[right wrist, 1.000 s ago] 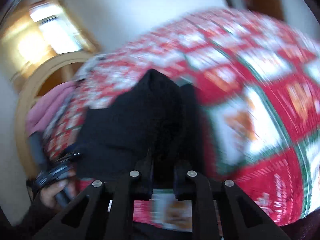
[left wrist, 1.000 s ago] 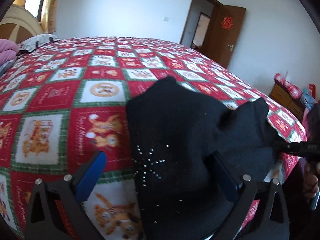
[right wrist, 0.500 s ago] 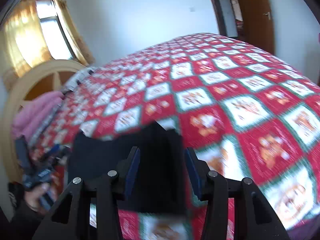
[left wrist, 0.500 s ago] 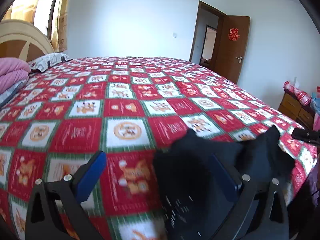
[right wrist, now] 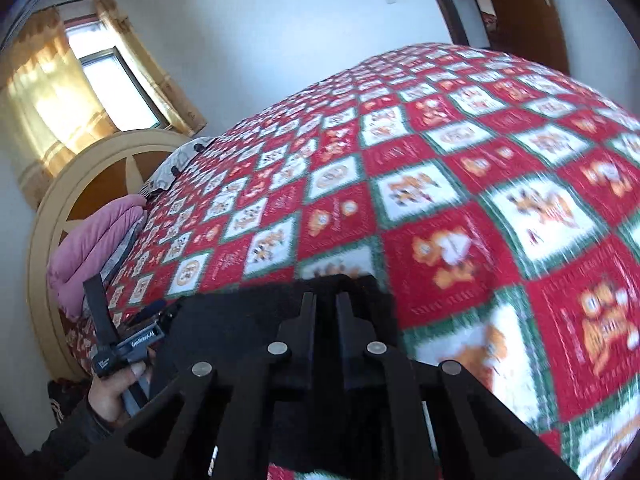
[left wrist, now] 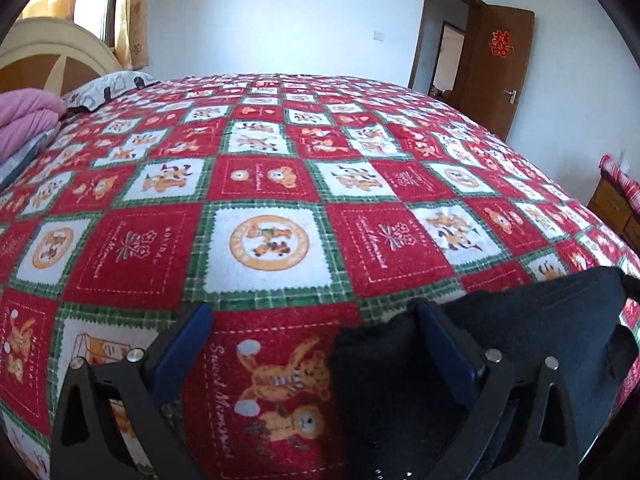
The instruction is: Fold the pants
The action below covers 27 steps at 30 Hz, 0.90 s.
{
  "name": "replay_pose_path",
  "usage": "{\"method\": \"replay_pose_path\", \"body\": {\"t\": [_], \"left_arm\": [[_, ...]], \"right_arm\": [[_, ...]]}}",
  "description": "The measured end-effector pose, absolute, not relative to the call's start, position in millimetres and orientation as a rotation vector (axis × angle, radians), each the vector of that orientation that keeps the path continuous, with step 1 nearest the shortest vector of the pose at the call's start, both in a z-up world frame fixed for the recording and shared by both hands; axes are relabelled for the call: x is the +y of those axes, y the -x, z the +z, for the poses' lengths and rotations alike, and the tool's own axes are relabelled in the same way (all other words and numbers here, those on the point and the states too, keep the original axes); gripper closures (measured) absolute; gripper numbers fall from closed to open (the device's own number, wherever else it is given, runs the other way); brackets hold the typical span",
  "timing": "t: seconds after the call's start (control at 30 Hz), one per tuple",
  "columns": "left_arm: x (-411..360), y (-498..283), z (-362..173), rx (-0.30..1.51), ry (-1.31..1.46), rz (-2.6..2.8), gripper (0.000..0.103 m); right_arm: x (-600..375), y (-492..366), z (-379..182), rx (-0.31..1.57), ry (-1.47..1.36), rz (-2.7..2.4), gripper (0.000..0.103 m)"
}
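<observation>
The black pants (left wrist: 520, 320) lie bunched on the red patchwork bedspread (left wrist: 260, 240) at the near right edge of the bed. My left gripper (left wrist: 312, 312) stands wide open; its right blue pad (left wrist: 444, 344) rests over the pants' left edge and its left pad (left wrist: 184, 344) over bare bedspread. In the right wrist view the pants (right wrist: 240, 320) spread under my right gripper (right wrist: 324, 304). Its jaws are closing and stand almost together, pinching the cloth near its far edge.
A hand (right wrist: 116, 388) holds the other gripper's handle at the pants' left side. Pink folded bedding (left wrist: 28, 120) and a pillow (left wrist: 108, 88) lie by the headboard (right wrist: 60, 208). A wooden door (left wrist: 496, 68) stands open at the far right, a dresser (left wrist: 616, 208) beside the bed.
The pants sank from a raised peak to the near edge of the bed. The right gripper let go, opened, then closed on the cloth again. The left gripper stayed open.
</observation>
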State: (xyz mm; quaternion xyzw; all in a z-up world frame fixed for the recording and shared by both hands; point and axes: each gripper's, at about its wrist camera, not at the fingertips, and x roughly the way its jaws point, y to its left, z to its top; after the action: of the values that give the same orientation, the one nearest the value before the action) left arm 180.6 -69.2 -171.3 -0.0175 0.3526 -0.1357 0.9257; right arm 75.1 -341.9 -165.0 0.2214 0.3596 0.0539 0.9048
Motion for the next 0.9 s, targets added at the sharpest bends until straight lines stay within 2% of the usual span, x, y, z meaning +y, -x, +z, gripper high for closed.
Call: {"method": "replay_pose_path", "body": {"t": [0.13,0.17,0.23,0.3,0.43,0.5,0.57,0.6,0.77,0.8,0.87,0.9], "left_arm": [[-70,-181,-173,0.711,0.027,-0.270,0.000],[-71,-181,-174,0.708,0.016,-0.262,0.000],[-71,-181,-174,0.703,0.014,-0.260,0.000],[-69,-178,-170,0.695,0.023,-0.256,0.000],[-55,-162,-157,0.635,0.061,-0.225,0.000],[-50,-152,-153,0.611,0.073,-0.218,0.000],[-50,-146,-153,0.614,0.073,-0.223,0.000],[-52,-143,-154,0.620,0.062,-0.220,0.000],[-63,-136,-156,0.632,0.003,-0.226,0.000],[-63,-136,-157,0.637,0.002,-0.229,0.000],[-64,-135,-160,0.652,0.002,-0.233,0.000],[-63,-136,-162,0.659,0.008,-0.234,0.000]], "right_arm": [[-356,-76,-185,0.759,-0.494,0.053,0.096],[-357,-79,-186,0.748,-0.469,0.030,0.103],[-357,-87,-186,0.730,-0.357,-0.079,0.103],[-368,-94,-195,0.756,-0.444,-0.040,0.103],[-369,-71,-180,0.725,-0.448,-0.024,0.101],[-366,-56,-174,0.729,-0.457,0.002,0.091],[-359,-42,-173,0.749,-0.473,0.049,0.055],[-354,-37,-176,0.762,-0.488,0.074,0.051],[-327,-26,-185,0.795,-0.421,0.114,0.052],[-324,-28,-187,0.810,-0.405,0.110,0.055],[-322,-28,-191,0.826,-0.380,0.089,0.070],[-321,-27,-192,0.831,-0.375,0.091,0.073]]}}
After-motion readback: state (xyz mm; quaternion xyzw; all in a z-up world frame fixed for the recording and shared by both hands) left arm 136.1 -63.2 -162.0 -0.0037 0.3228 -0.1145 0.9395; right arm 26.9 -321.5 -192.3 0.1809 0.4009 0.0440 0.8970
